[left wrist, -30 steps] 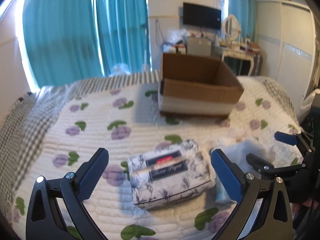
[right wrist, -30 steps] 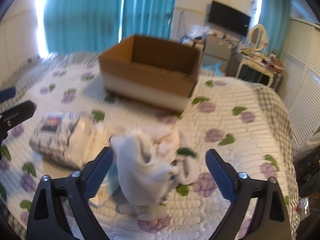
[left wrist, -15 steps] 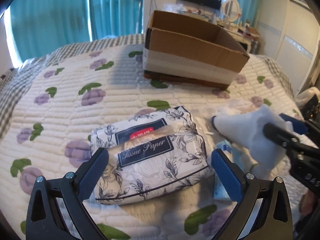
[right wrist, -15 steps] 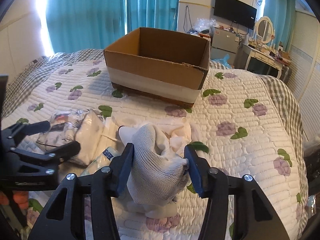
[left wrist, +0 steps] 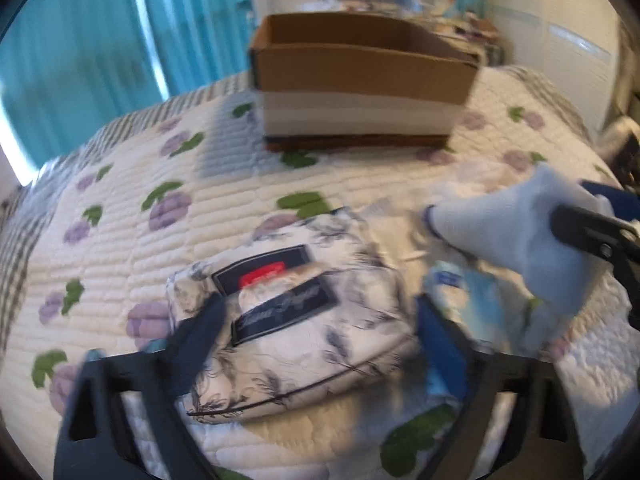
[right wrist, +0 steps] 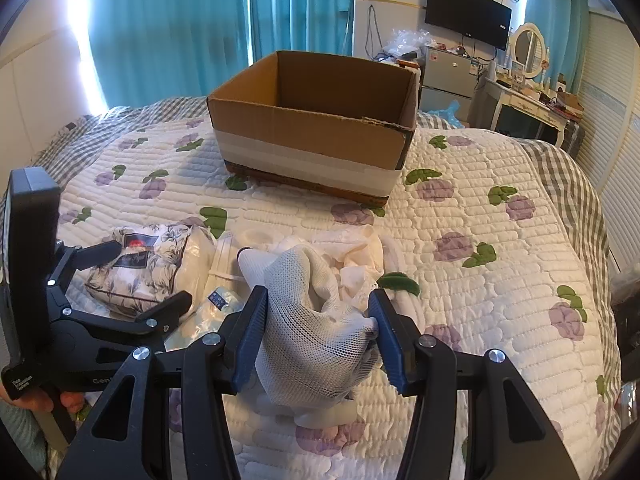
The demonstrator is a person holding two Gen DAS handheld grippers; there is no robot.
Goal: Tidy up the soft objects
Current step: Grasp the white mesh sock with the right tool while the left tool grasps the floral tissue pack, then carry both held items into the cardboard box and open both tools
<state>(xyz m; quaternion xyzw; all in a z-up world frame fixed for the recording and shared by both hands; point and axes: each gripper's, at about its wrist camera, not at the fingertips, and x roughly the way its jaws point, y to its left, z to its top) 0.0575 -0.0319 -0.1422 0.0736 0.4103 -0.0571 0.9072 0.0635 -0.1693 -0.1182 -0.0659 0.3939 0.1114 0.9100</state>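
Note:
A floral tissue pack (left wrist: 288, 332) lies on the quilted bed, also in the right wrist view (right wrist: 148, 264). My left gripper (left wrist: 320, 340) has its jaws pressed against the pack's two sides; the view is blurred. My right gripper (right wrist: 318, 332) is shut on a white mesh bag (right wrist: 312, 328) stuffed with white cloth, which also shows in the left wrist view (left wrist: 516, 232). An open cardboard box (right wrist: 316, 128) stands behind, empty as far as I can see into it.
A small light-blue packet (left wrist: 464, 300) lies between the tissue pack and the bag. Loose white cloth (right wrist: 352, 252) lies behind the bag. Teal curtains (right wrist: 180, 28), a dresser (right wrist: 524, 100) and a white wardrobe (right wrist: 608, 120) surround the bed.
My left gripper has moved forward over the tissue pack and closed in on its sides. My right gripper closed on the mesh bag and holds it.

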